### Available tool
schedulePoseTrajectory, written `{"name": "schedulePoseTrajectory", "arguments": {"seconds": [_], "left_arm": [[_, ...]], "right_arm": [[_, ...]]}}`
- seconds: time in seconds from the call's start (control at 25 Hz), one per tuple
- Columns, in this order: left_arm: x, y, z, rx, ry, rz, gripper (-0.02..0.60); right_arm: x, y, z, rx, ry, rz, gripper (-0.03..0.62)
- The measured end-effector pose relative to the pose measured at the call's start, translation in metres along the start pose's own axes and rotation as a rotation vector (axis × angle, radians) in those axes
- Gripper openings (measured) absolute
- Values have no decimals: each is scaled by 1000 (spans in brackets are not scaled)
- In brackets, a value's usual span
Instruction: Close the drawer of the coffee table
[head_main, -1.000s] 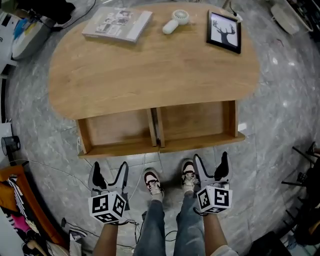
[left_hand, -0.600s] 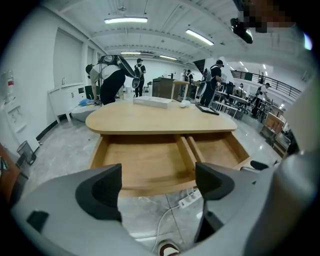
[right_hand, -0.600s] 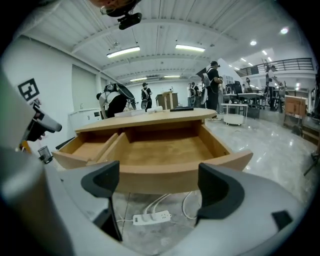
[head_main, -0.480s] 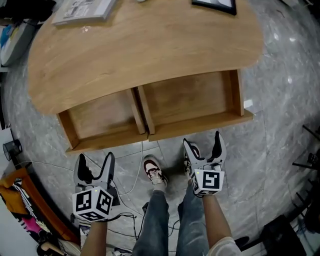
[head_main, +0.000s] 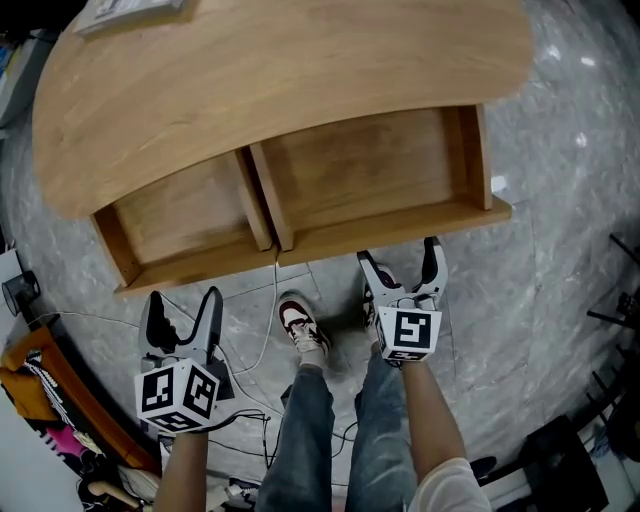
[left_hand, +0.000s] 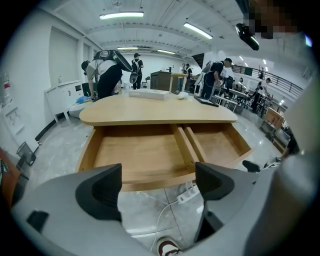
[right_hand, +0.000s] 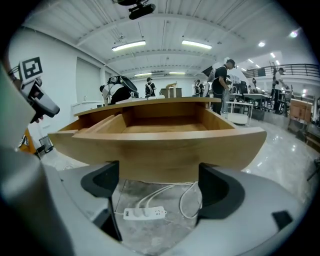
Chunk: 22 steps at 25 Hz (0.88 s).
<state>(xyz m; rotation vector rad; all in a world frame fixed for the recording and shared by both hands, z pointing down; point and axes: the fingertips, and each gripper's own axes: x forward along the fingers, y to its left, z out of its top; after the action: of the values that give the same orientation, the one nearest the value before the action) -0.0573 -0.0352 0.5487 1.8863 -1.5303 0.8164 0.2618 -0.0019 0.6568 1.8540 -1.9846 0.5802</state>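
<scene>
Nearest, at 7 o'clock in the head view, the left gripper (head_main: 183, 300) has its jaws wide apart with nothing between them. At 5 o'clock the right gripper (head_main: 398, 256) gapes empty too, its tips near the front board of the open drawer (head_main: 400, 232), which juts from the coffee table (head_main: 280, 70) at 12 o'clock

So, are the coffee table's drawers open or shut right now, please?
Open: the left drawer and right drawer stand pulled out from under the tabletop, empty insides showing.
</scene>
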Motion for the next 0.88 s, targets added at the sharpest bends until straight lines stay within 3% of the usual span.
{"name": "schedulePoseTrajectory", "arguments": {"seconds": [0.88], "left_arm": [[13, -9, -9, 20, 46, -7, 456]], "right_arm": [[11, 4, 2, 20, -14, -8, 508]]}}
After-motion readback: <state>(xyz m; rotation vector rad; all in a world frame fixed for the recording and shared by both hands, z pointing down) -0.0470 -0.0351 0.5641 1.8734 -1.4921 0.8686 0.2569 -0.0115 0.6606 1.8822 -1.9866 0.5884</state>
